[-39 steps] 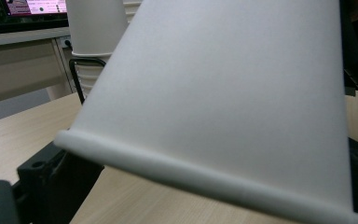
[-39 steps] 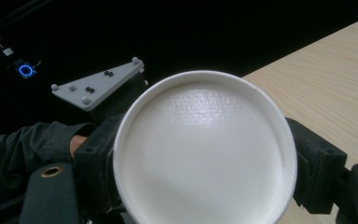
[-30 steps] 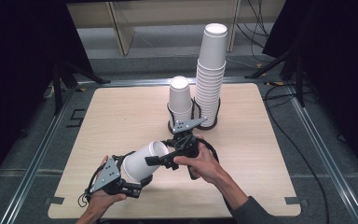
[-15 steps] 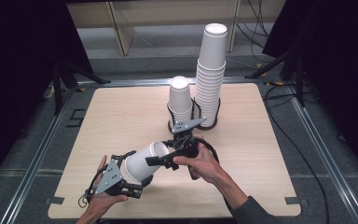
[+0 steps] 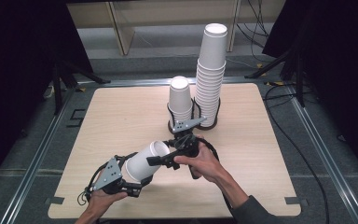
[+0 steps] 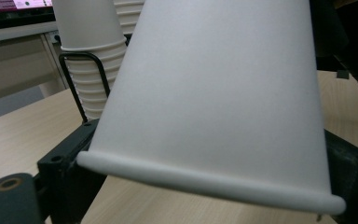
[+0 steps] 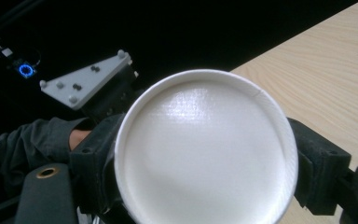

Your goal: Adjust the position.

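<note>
A white paper cup (image 5: 144,161) lies tilted above the table's (image 5: 121,116) near edge, clamped between both grippers: the left gripper (image 5: 128,179), jaws just closing, holds its rim end; the right gripper (image 5: 161,160) grips its base. Stacking it on the far cup stacks (image 5: 209,79) seems left.

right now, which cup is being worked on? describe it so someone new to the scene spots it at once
Start at the light wooden table and find the two upright stacks of white cups in a black wire holder at its far middle. Come toward the near edge, where two hands meet. The white paper cup between them is the one lying tilted on its side, off the stacks, flanked by the left tool and the right tool.
</note>
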Demonstrator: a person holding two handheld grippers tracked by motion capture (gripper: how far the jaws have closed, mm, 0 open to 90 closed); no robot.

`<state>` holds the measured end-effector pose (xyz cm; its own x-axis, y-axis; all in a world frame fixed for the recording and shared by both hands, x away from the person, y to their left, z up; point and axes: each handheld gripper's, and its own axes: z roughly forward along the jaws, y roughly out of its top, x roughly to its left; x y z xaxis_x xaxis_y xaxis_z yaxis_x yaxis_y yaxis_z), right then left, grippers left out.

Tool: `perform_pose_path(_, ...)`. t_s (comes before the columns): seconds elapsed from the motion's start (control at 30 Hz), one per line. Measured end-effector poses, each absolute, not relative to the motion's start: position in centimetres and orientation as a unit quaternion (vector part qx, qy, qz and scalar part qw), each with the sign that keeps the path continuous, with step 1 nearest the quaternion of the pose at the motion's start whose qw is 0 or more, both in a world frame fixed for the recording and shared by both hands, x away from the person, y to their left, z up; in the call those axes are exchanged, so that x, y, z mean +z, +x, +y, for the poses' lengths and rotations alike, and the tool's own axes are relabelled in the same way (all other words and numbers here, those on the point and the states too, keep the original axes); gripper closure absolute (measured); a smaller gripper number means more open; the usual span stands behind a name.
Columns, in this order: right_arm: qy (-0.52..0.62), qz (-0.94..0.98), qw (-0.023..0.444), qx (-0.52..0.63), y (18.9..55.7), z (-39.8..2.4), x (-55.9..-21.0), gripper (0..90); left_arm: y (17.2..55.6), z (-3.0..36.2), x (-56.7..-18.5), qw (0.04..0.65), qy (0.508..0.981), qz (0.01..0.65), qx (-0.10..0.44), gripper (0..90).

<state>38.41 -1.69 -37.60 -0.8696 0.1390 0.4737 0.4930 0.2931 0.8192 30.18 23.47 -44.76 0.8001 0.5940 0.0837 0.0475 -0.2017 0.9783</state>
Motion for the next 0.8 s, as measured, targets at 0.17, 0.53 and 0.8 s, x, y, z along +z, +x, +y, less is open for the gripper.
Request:
perform_pose_path(0.17,-0.188,-0.806,0.109,-0.550,38.5,-1.9,-37.1,15.8,30.3,23.6,-44.7,0.576,0.754,0.217,0.227,12.0)
perform_pose_path(0.53,-0.110,-0.891,0.018,-0.440,37.6,-2.0,-36.4,16.2,30.0,22.7,-45.1,0.509,0.806,0.201,0.226,12.9)
perform_pose_path(0.8,-0.086,-0.908,0.018,-0.409,37.2,-1.3,-36.9,17.4,29.7,22.6,-45.1,0.499,0.817,0.188,0.220,13.0)
